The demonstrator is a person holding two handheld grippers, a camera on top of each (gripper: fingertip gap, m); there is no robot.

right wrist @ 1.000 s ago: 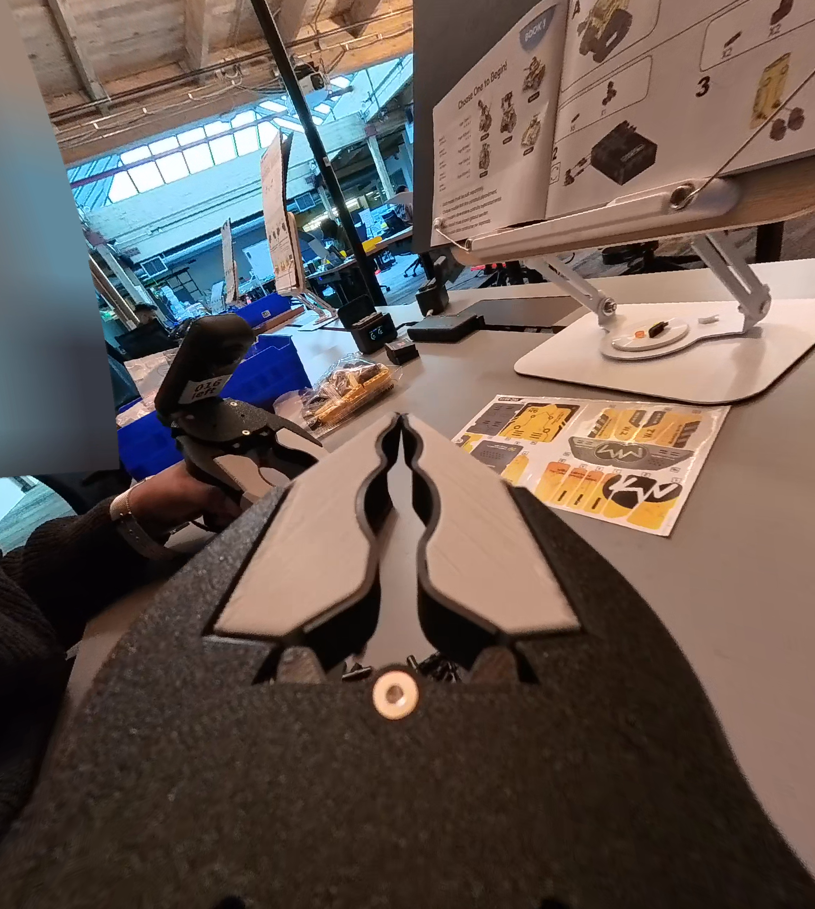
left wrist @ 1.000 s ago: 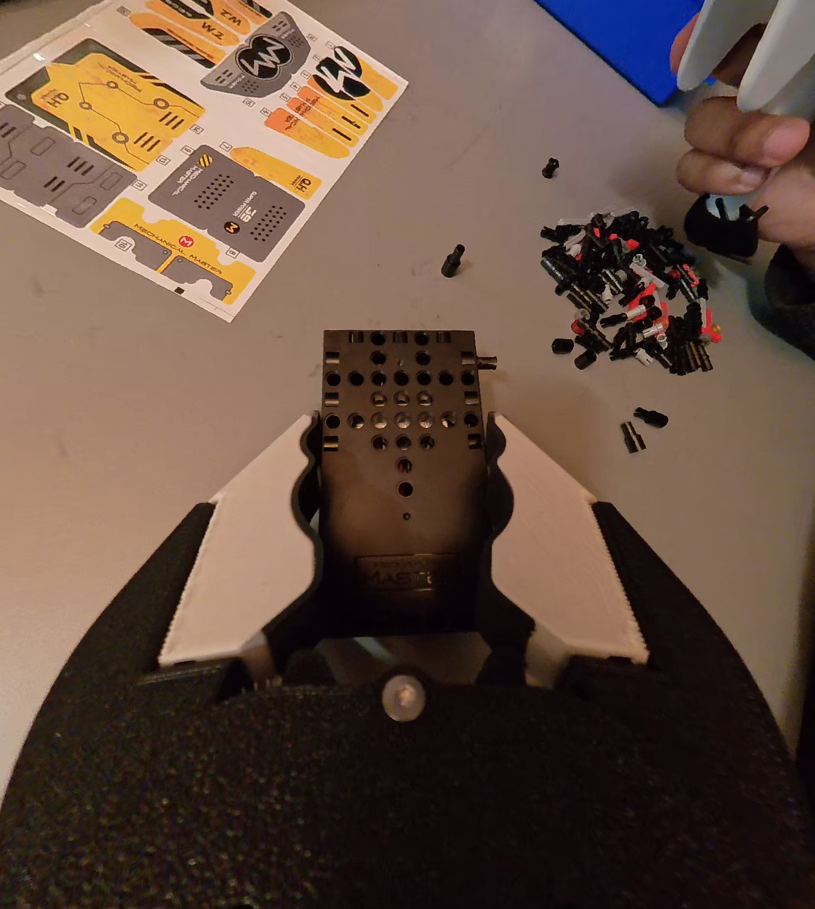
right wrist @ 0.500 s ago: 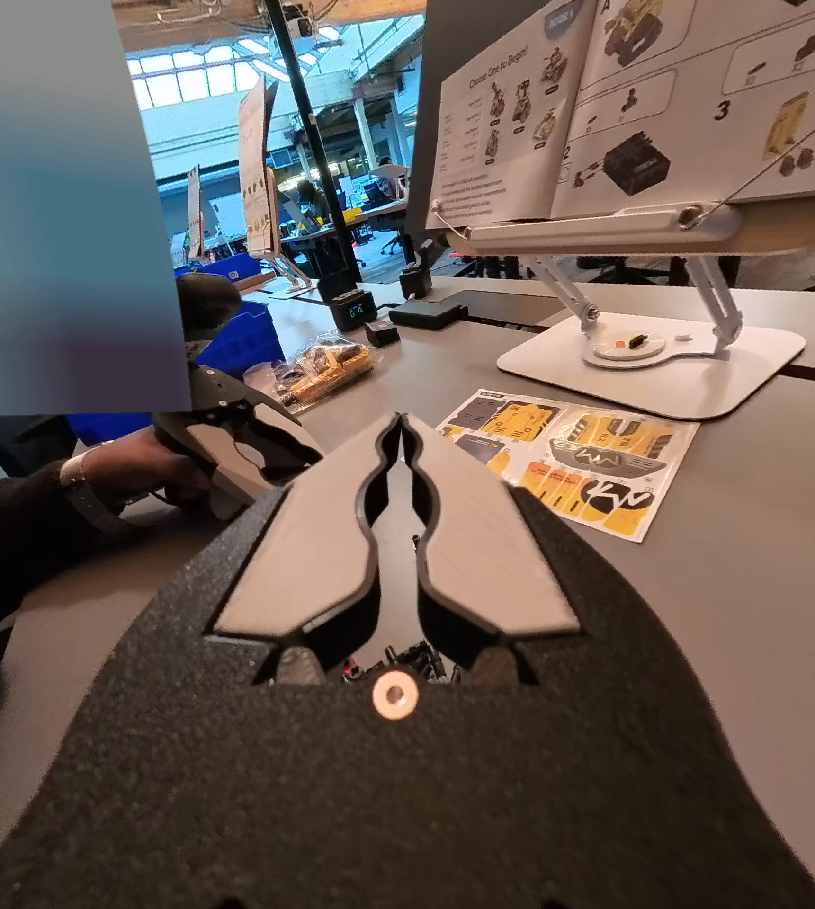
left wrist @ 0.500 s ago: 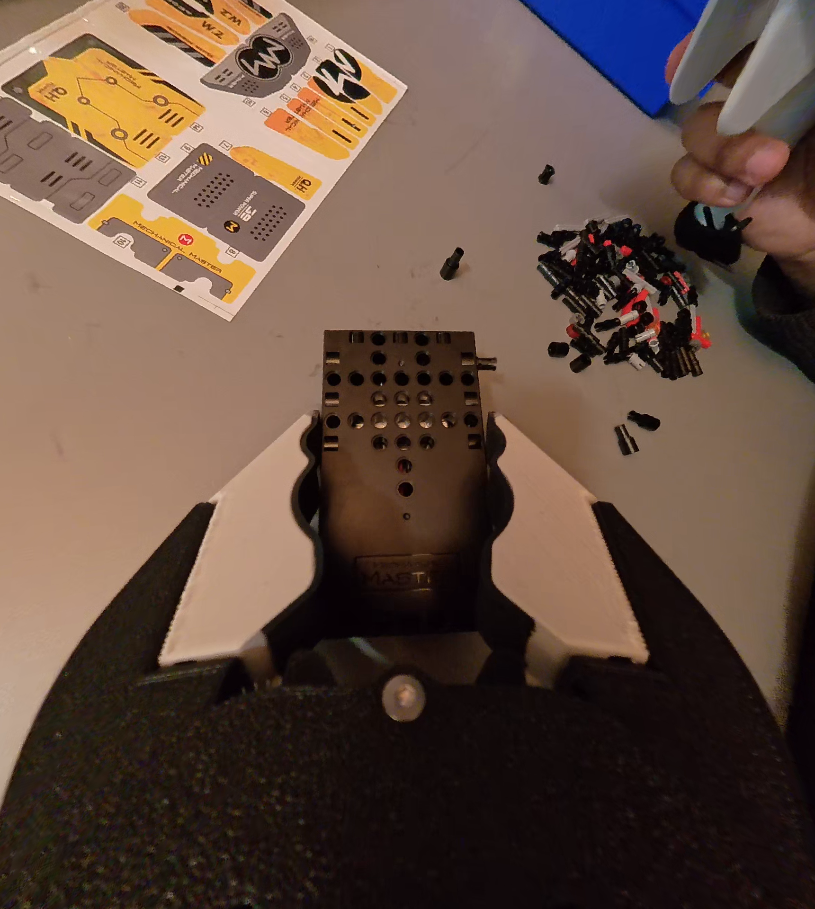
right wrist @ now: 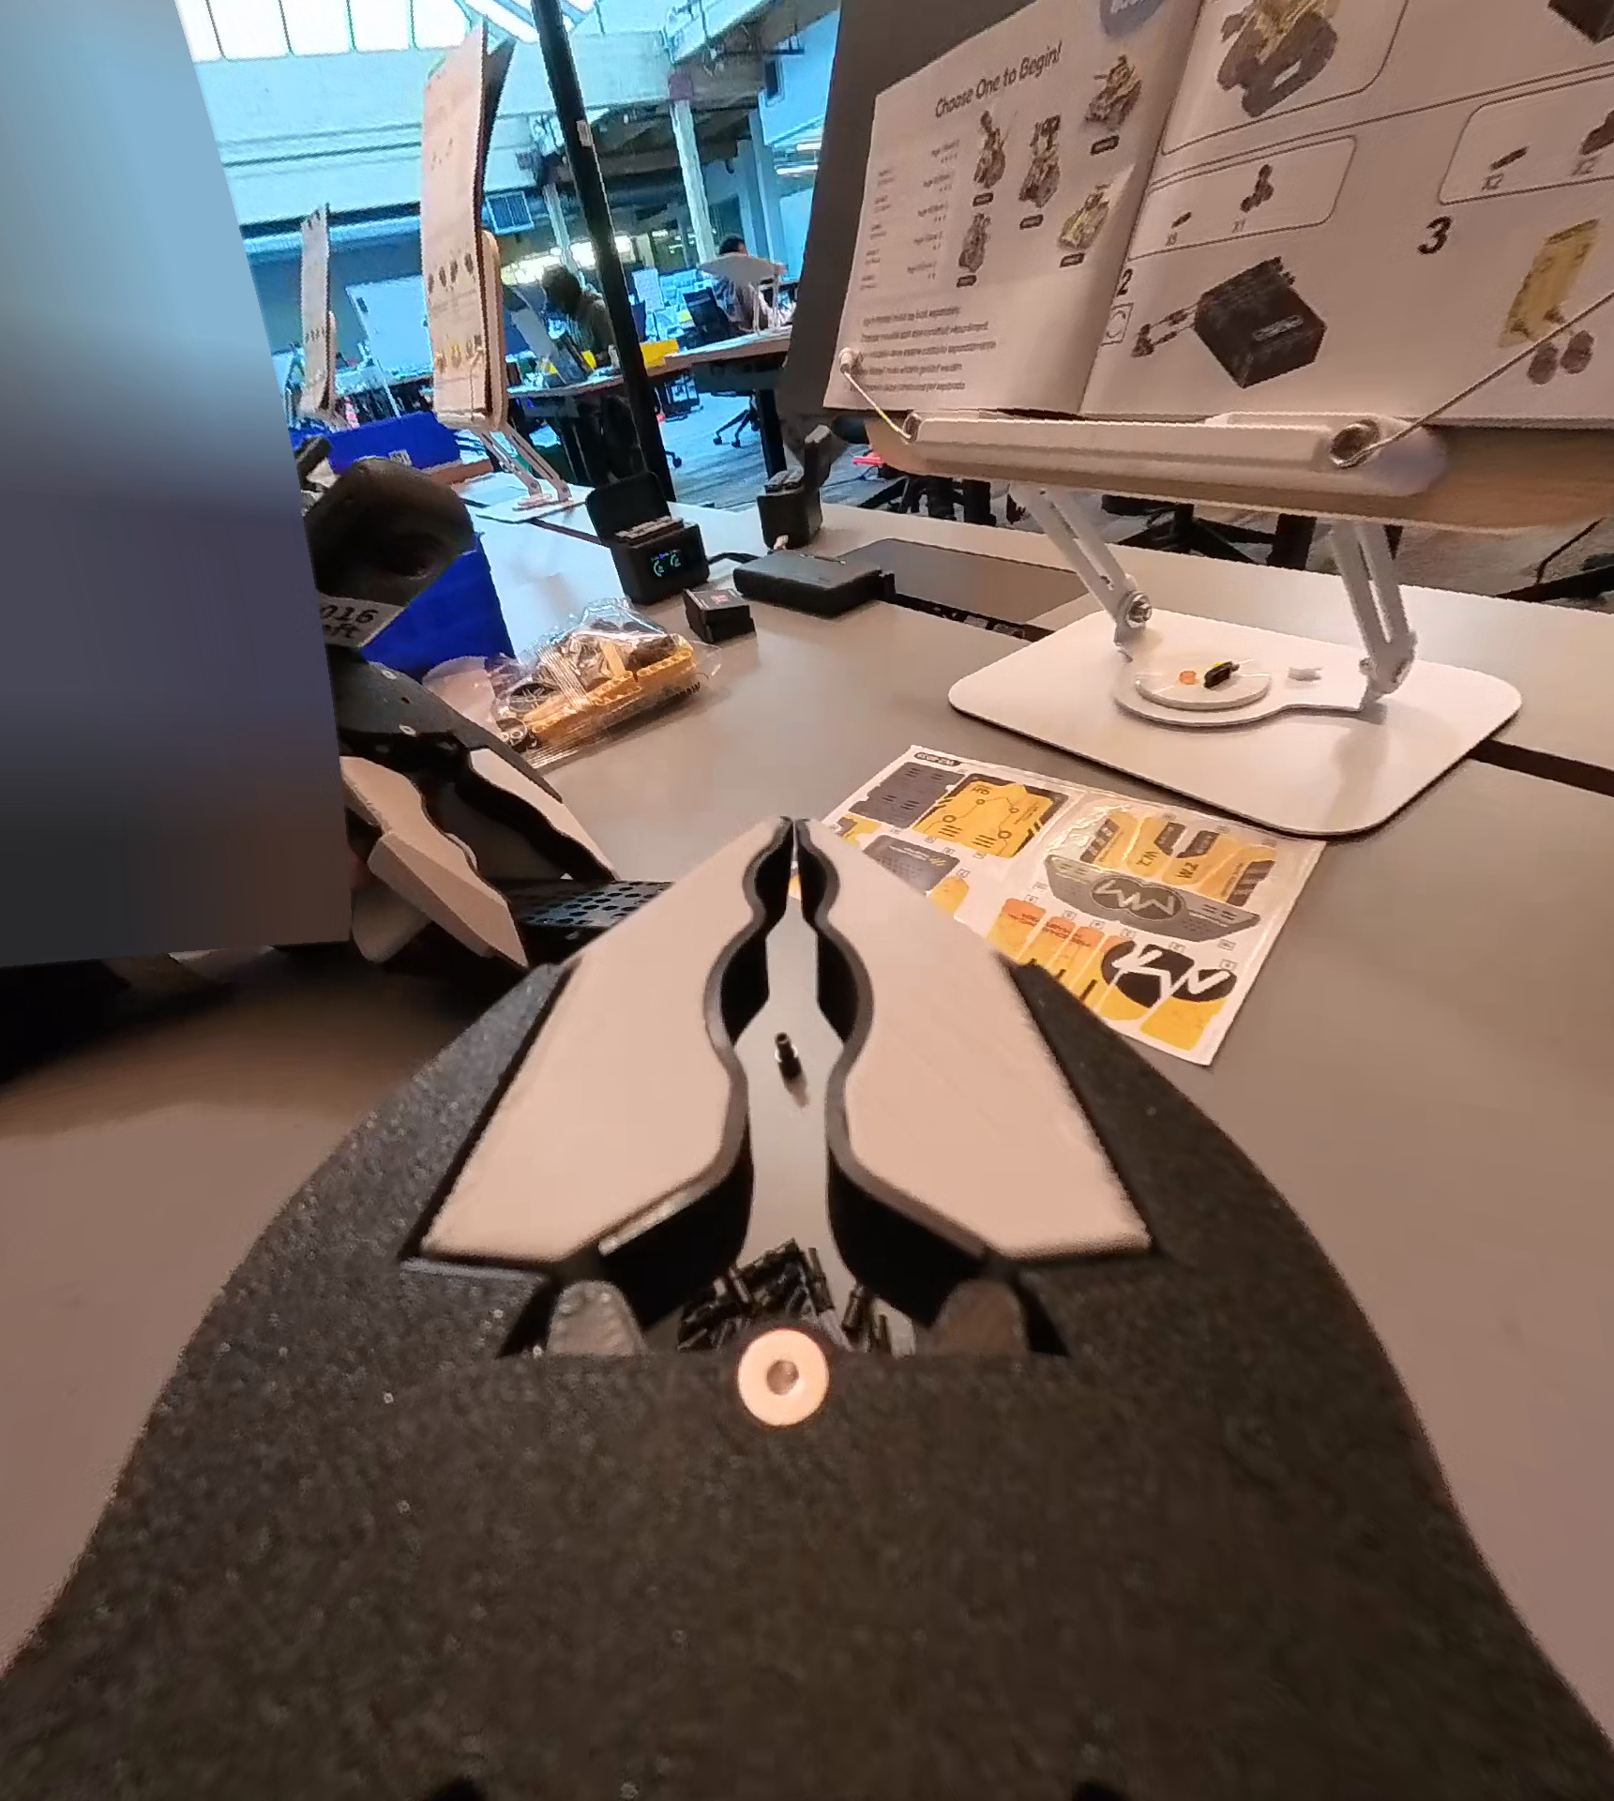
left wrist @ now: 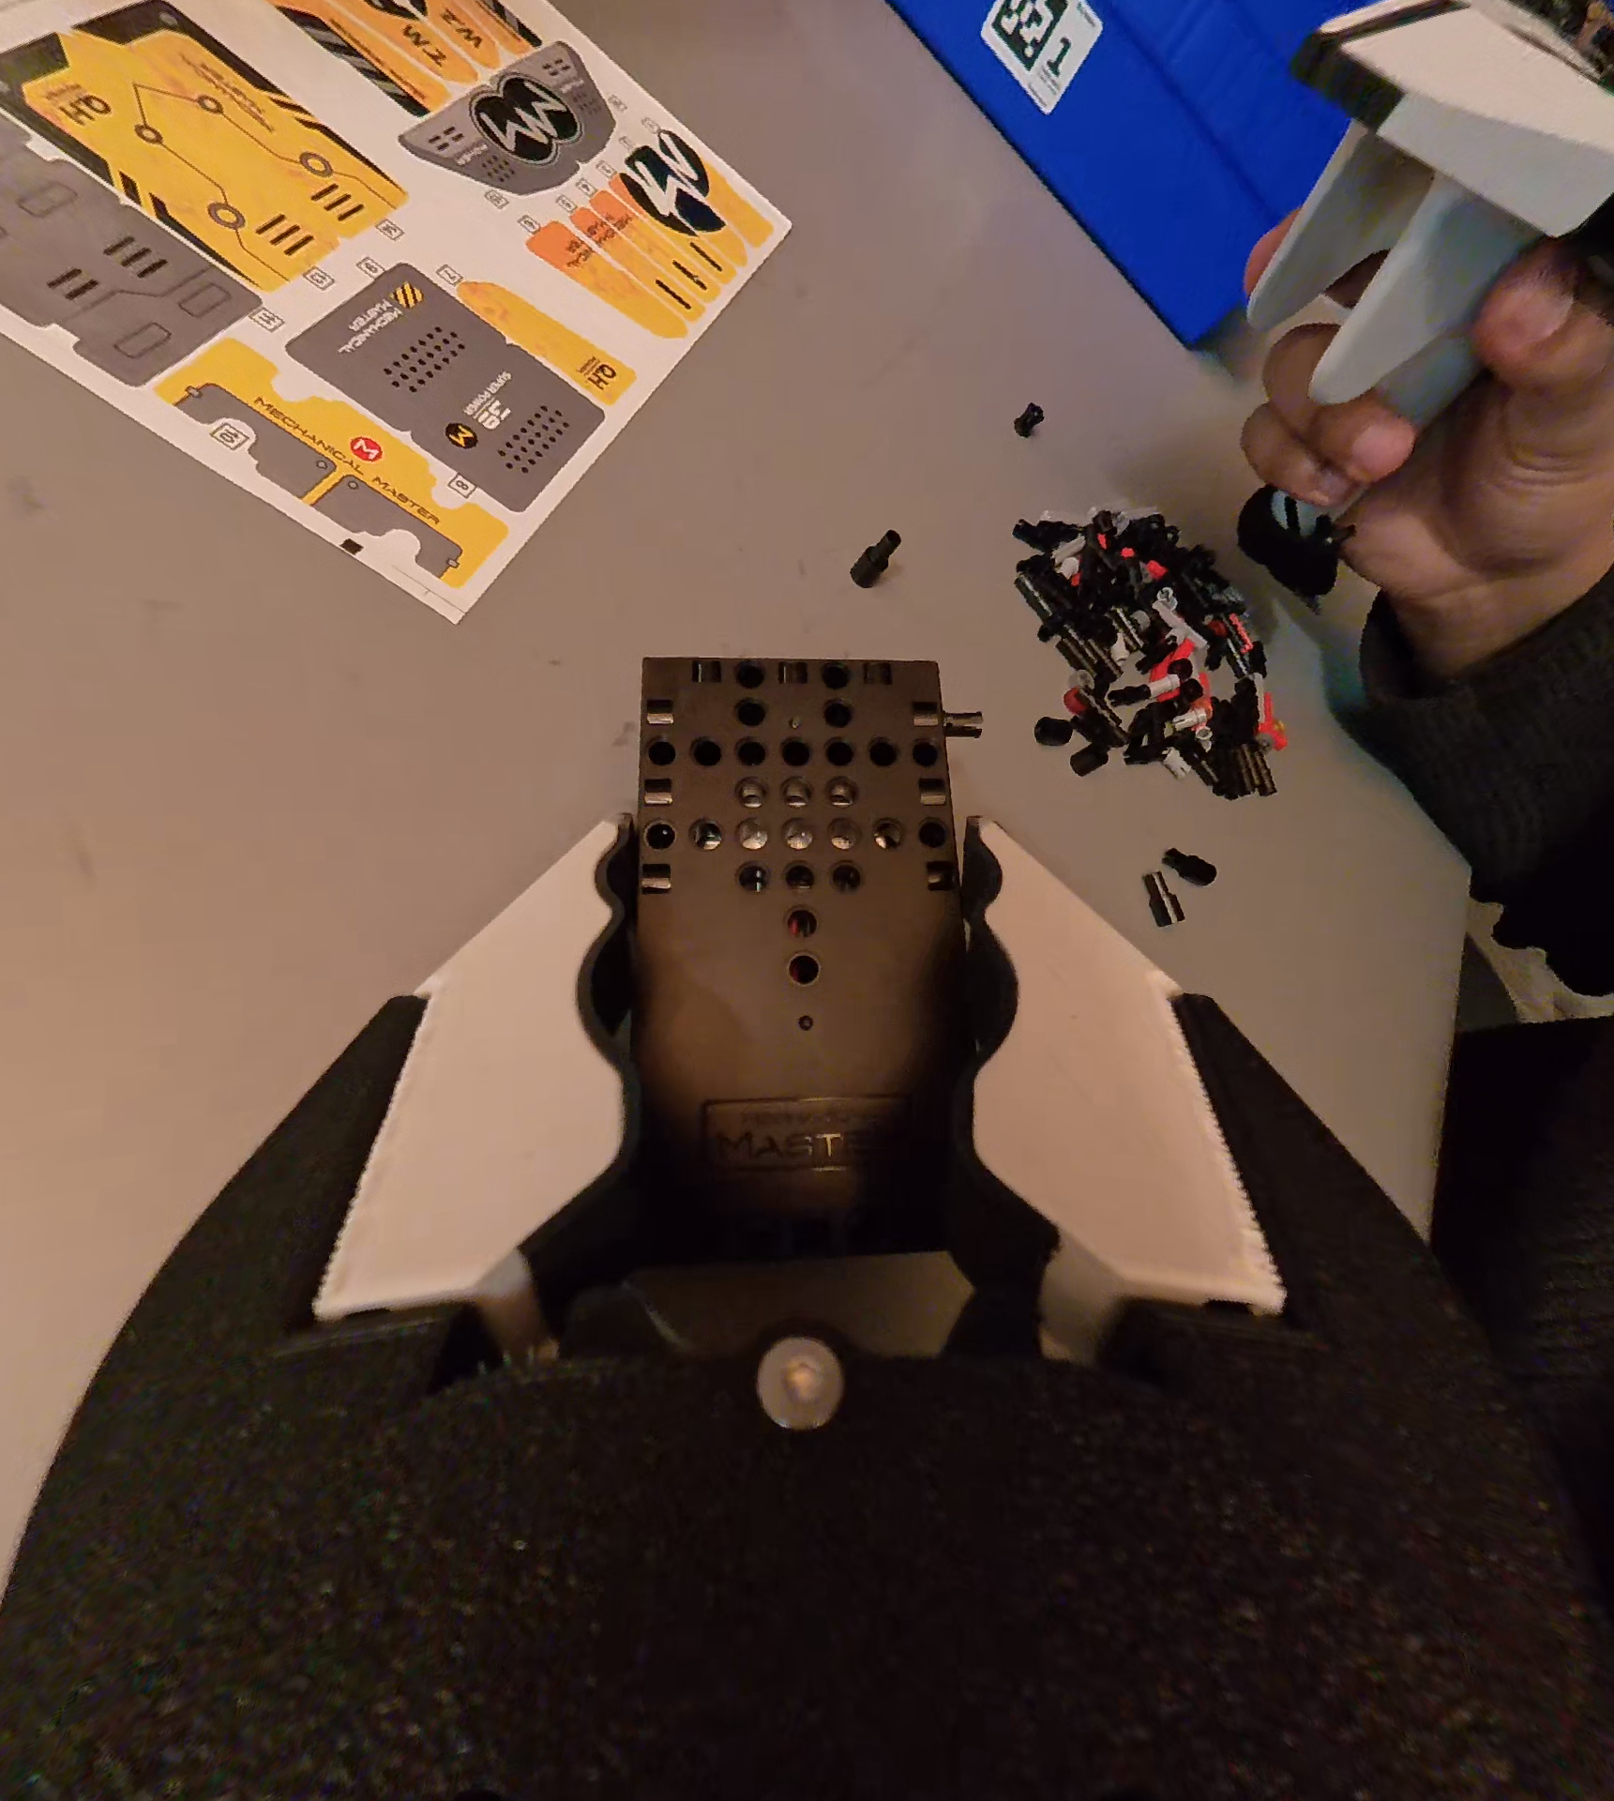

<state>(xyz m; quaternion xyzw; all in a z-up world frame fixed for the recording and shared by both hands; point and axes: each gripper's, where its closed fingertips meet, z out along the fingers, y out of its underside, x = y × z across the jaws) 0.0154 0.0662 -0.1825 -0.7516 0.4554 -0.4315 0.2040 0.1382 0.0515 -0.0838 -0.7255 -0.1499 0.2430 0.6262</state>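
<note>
My left gripper [left wrist: 798,828] is shut on a black perforated block [left wrist: 798,760], gripping its two long sides just above the grey table [left wrist: 199,877]. A short black pin [left wrist: 963,723] sticks out of the block's right side. A pile of small black, red and grey pins [left wrist: 1153,653] lies to its right. My right gripper [right wrist: 793,828] is shut and empty, tilted down over the table. A single black pin [right wrist: 788,1057] on the table shows through the gap behind its tips. The right gripper also shows at the top right of the left wrist view [left wrist: 1426,253], held by a hand [left wrist: 1465,487].
A yellow and grey sticker sheet [left wrist: 296,244] lies at the far left. Loose pins [left wrist: 874,558] lie beside the pile. A blue bin [left wrist: 1173,146] stands at the back. A white book stand [right wrist: 1222,721] holds an open booklet [right wrist: 1270,195]. A bag of parts [right wrist: 588,682] lies beyond. The single black pin [right wrist: 788,1057] is about 9 centimeters from my left fingertips. It turns up in the left wrist view [left wrist: 867,562] as well.
My right gripper has tipped downward toward the table, staying shut. My left gripper still holds the block in the same place.
</note>
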